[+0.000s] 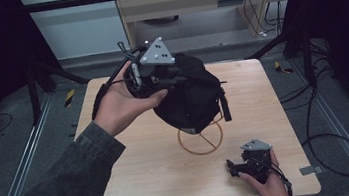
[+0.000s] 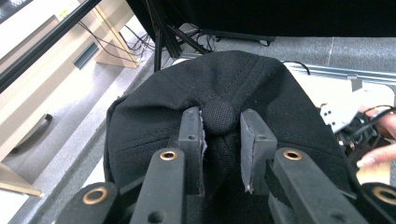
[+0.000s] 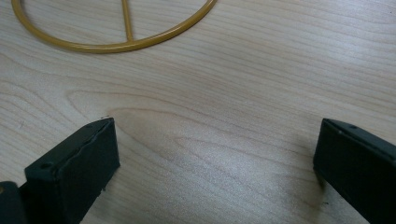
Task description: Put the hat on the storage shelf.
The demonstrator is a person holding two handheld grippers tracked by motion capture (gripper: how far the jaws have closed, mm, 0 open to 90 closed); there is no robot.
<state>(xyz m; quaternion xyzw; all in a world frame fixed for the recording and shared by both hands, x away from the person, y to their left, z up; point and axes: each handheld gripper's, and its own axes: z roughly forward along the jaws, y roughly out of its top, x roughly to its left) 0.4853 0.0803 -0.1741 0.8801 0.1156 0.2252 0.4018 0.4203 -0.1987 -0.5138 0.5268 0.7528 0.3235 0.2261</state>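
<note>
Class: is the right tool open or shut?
Open: the right tool has its jaws set wide apart, bare table between.

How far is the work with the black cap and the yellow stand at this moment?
Done: the left tool has gripped the black cap at its top button and holds it above the table. In hand: the cap hangs over the yellow wire stand; whether it is going on or coming off cannot be told. Left: the right tool waits open, low over the table near the stand's ring.
</note>
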